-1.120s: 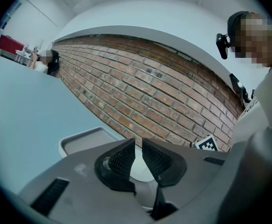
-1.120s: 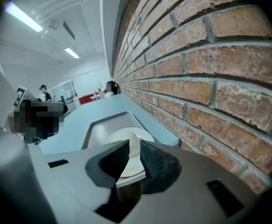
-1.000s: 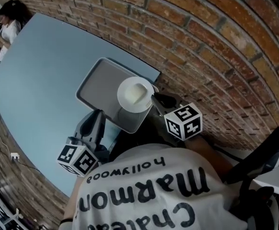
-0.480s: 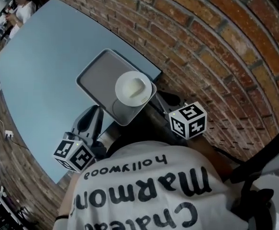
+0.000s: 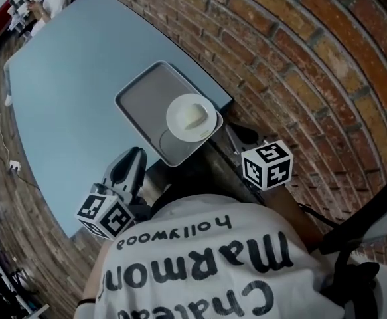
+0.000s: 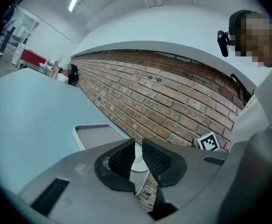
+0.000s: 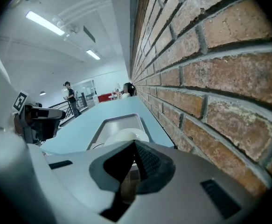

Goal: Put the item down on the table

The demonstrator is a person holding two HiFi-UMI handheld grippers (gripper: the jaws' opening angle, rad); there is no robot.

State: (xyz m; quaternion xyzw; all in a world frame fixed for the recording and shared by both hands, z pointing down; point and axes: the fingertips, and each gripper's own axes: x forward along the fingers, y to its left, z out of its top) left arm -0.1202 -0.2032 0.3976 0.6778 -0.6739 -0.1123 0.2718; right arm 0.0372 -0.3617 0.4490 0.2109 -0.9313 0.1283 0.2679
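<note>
Light-blue bench (image 5: 67, 78) is carrying a grey rectangular tray (image 5: 143, 102) at its near corner, next to the red brick wall (image 5: 299, 65). The tray's nearest corner is overhanging the bench edge. A round white plate (image 5: 192, 116) is sitting on the near end of the tray. Left gripper (image 5: 132, 159) is hovering just short of the tray, its fingers (image 6: 124, 157) showing a narrow gap with nothing between them. Right gripper (image 5: 236, 135) is sitting just beside the tray's wall-side corner without touching it, its fingers (image 7: 147, 160) meeting tip to tip and empty.
</note>
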